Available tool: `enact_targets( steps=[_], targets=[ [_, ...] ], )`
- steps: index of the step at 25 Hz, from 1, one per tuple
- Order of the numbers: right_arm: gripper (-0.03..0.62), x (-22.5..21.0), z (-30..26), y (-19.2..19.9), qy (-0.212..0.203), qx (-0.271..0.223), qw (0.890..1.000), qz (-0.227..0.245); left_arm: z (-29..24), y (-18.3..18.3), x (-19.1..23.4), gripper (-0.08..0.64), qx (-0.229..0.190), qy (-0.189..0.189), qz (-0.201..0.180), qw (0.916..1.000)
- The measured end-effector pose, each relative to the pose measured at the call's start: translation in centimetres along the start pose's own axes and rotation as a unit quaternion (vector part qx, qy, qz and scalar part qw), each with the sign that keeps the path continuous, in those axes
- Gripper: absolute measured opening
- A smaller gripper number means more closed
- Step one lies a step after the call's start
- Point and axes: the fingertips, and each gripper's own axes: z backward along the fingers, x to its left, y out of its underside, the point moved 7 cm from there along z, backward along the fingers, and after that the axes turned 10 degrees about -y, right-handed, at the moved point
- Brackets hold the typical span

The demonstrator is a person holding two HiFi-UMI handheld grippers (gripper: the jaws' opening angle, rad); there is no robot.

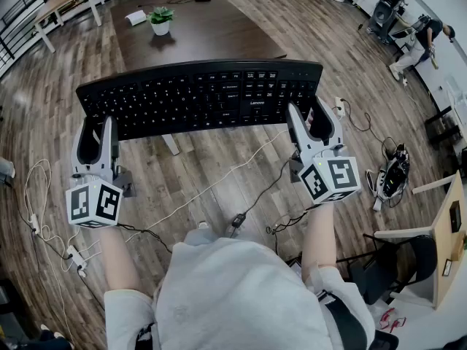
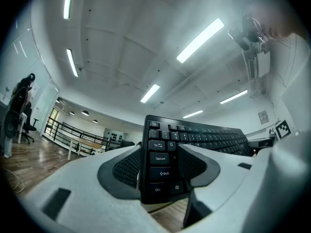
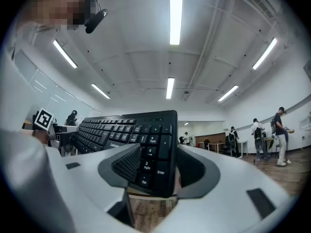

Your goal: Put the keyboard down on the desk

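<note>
The keyboard (image 1: 201, 97), a long black board with keys facing up, hangs level in the air at the near edge of the dark bench (image 1: 211, 31), not yet resting on it. My left tool (image 1: 101, 126) is clenched on its left end and my right tool (image 1: 308, 115) on its right end, so I judge this the carrying step. Next I must bring it over the benchtop, clear of the potted plant (image 1: 160, 19) farther back, lower it flat, then let go.
</note>
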Motion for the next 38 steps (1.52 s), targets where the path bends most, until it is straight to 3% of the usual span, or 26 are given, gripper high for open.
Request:
enact_targets(
  steps=[19,32,38],
  targets=[
    [0.218,1.1,0.6,-0.1,0.023,0.001,1.0,-0.004,-0.4,-0.8,0.5,0.225,0.003,0.019,-0.008,0.9998],
    [0.218,1.4,0.7,-0.8,0.028,-0.026,0.999,0.005,-0.5,-1.6,0.6,0.225,-0.024,0.027,-0.007,0.9993],
    [0.218,0.3,-1.4,1.1,0.027,-0.022,0.999,0.006,-2.5,0.6,1.1,0.225,-0.02,0.023,-0.004,0.9995]
  ],
)
